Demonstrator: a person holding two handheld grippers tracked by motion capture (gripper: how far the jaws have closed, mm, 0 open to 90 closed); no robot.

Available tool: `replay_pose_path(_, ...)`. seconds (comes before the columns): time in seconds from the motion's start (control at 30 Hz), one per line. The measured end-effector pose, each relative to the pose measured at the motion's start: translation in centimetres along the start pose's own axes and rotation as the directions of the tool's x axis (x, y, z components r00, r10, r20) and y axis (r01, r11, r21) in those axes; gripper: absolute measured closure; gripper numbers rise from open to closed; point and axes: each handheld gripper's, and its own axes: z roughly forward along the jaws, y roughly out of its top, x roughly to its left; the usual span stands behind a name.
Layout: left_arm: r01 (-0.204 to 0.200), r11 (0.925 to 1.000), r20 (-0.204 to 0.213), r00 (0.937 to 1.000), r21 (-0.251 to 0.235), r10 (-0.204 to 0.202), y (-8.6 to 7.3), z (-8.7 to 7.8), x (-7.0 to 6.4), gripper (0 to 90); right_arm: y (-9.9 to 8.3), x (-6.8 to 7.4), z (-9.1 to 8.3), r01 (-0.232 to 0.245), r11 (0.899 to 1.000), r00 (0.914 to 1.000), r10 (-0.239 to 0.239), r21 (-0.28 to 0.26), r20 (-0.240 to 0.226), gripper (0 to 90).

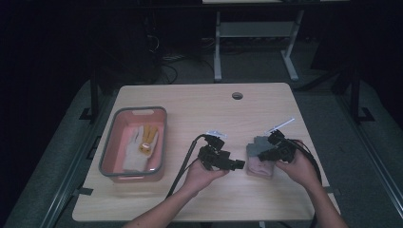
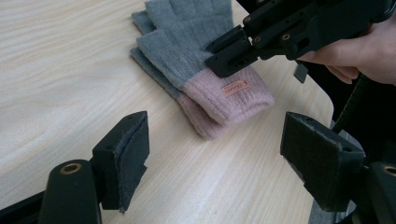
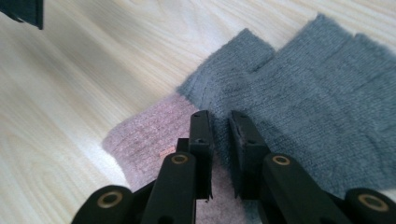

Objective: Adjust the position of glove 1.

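A pair of grey gloves with pink cuffs lies stacked on the wooden table, right of centre. My right gripper is down on the top glove. Its jaws are nearly together, with grey fabric pinched between them at the border of grey and pink. In the left gripper view, the right gripper presses on the glove just above the labelled pink cuff. My left gripper stands wide open on the table, a short way from the cuff end, with nothing between its jaws. From above, the left gripper sits just left of the gloves.
A pink bin with a grey rim stands at the table's left and holds a white and yellow glove. A cable hole sits near the far edge. The right table edge runs close behind the gloves.
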Motion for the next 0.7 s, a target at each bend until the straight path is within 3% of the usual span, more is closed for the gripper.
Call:
replay_pose_path(0.07, 0.007, 1.0000, 0.002, 1.0000, 0.000, -0.007, 0.0, 0.1, 0.0, 23.8, -0.1, -0.1, -0.1, -0.011, 1.000, 0.9999, 0.010, -0.015, -0.014, 72.0)
replay_pose_path(0.17, 0.007, 1.0000, 0.002, 1.0000, 0.004, -0.007, 0.1, 0.3, 0.1, 24.3, -0.4, -0.1, -0.7, -0.025, 0.998, 0.9996, 0.025, -0.060, 0.011, 66.8)
replay_pose_path(0.23, 0.027, 0.9996, 0.008, 0.9996, 0.004, -0.027, 0.2, 0.7, 0.2, 25.8, -0.6, -0.2, -1.2, -0.046, 0.995, 0.9988, 0.047, -0.085, 0.014, 64.6)
replay_pose_path(0.33, 0.016, 0.9998, -0.005, 0.9999, 0.013, -0.016, 0.5, 1.2, -0.1, 27.0, -1.0, -0.5, -1.7, -0.075, 0.992, 0.9969, 0.077, -0.104, 0.014, 60.2)
replay_pose_path(0.5, 0.021, 0.9994, -0.005, 0.9998, 0.027, -0.021, 0.8, 2.3, -0.2, 29.6, -1.7, -1.1, -2.1, -0.139, 0.982, 0.9902, 0.139, -0.125, -0.006, 52.5)
replay_pose_path(0.67, 0.035, 0.9988, -0.003, 0.9994, 0.033, -0.035, 1.1, 3.2, -0.2, 33.3, -2.4, -1.3, -2.2, -0.177, 0.974, 0.9841, 0.177, -0.139, -0.012, 50.8)
replay_pose_path(0.7, 0.046, 0.9981, 0.005, 0.9989, 0.040, -0.046, 1.2, 3.7, -0.1, 34.1, -2.7, -1.5, -2.2, -0.200, 0.969, 0.9797, 0.200, -0.146, -0.014, 50.7)
